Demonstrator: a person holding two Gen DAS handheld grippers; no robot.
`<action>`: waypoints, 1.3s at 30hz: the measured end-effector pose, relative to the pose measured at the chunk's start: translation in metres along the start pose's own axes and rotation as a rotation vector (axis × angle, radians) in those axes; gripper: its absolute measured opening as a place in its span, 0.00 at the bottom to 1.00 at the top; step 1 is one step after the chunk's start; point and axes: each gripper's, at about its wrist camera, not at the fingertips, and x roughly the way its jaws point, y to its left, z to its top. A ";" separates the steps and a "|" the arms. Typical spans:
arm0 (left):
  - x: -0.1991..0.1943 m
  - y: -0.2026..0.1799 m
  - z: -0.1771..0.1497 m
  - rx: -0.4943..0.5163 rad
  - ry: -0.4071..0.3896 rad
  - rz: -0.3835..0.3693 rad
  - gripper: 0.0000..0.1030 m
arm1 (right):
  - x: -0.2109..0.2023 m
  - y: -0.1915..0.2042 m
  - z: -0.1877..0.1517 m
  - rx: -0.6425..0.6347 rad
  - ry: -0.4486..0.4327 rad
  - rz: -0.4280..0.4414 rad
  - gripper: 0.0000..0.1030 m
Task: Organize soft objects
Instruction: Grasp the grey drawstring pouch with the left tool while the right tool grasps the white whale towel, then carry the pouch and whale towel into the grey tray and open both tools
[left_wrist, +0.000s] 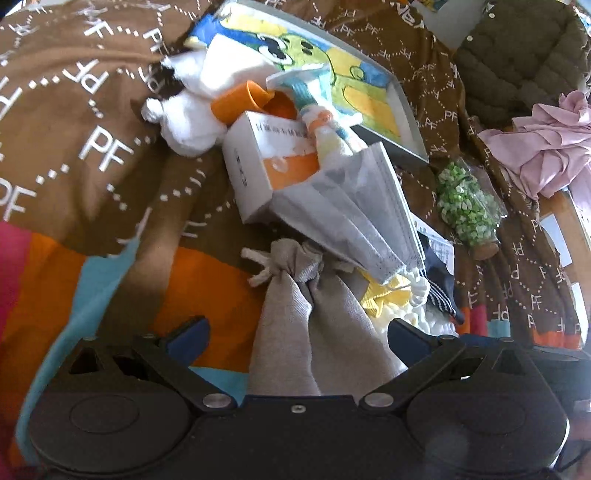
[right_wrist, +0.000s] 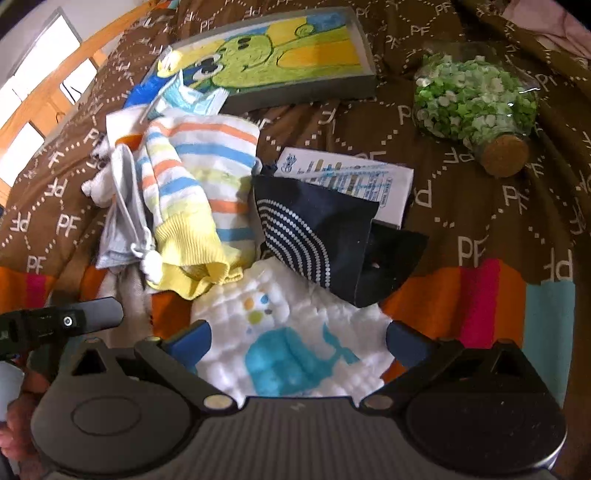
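A pile of soft items lies on a brown bedspread. In the left wrist view a grey drawstring pouch (left_wrist: 314, 317) lies between the wide-apart fingers of my left gripper (left_wrist: 295, 341), which is open. Beyond it lie grey face masks (left_wrist: 354, 214), white cotton (left_wrist: 188, 125) and a striped sock (left_wrist: 332, 136). In the right wrist view my right gripper (right_wrist: 295, 343) is open over a white quilted cloth with a blue whale (right_wrist: 288, 339). Ahead lie a striped sock with a yellow cuff (right_wrist: 195, 192), a navy dotted cloth (right_wrist: 314, 229) and the masks (right_wrist: 122, 206).
A framed frog picture (right_wrist: 273, 55), an orange cup (left_wrist: 251, 99), a white and orange box (left_wrist: 258, 166), a printed card (right_wrist: 354, 177) and a corked jar of green bits (right_wrist: 476, 99) lie around. Pink cloth (left_wrist: 554, 147) and a dark jacket (left_wrist: 517, 55) sit far right. The left gripper's finger (right_wrist: 88, 314) shows at left.
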 end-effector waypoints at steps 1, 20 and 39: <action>0.002 0.000 0.000 0.003 0.006 -0.002 0.99 | 0.002 0.001 0.000 -0.007 0.006 0.001 1.00; 0.005 0.001 -0.010 0.001 0.072 -0.093 0.50 | 0.005 0.045 -0.014 -0.247 0.009 -0.082 0.81; -0.030 -0.015 -0.031 0.129 0.034 -0.097 0.14 | -0.009 0.044 -0.019 -0.243 -0.029 -0.001 0.17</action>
